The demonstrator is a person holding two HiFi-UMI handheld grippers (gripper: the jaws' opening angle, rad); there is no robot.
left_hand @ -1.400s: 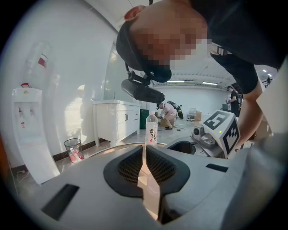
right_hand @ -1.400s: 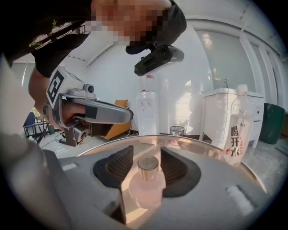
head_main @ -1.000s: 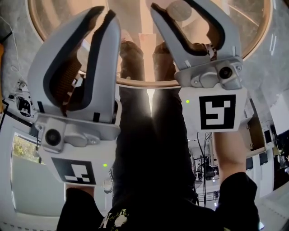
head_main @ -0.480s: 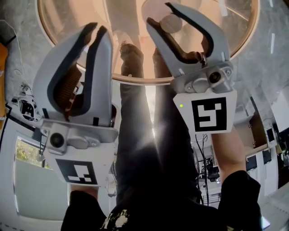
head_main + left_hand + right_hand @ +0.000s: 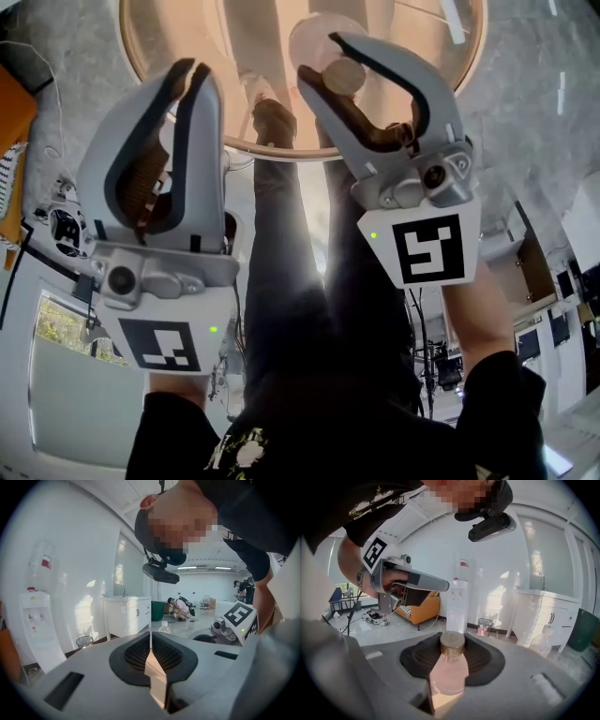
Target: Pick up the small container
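Right gripper [image 5: 323, 58] clamps small container [image 5: 447, 670] lengthwise, cap toward its tips, over round table [image 5: 159, 37]; left gripper [image 5: 195, 70] closed, empty.

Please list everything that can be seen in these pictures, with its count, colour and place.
small container: one, pale pink with brass-coloured cap, between the jaws of the right hand-held gripper.
round table: one, light wood, top of the head view.
water dispenser: one, white, against the wall.
armchair: one, orange, left of the water dispenser.
waste bin: one, dark, right of the water dispenser.
cabinet: one, white, far right by the wall.
left hand-held gripper: one, grey, jaws shut, empty.
right hand-held gripper: one, grey, shut on the small container.
legs: two, dark trousers, between the grippers.
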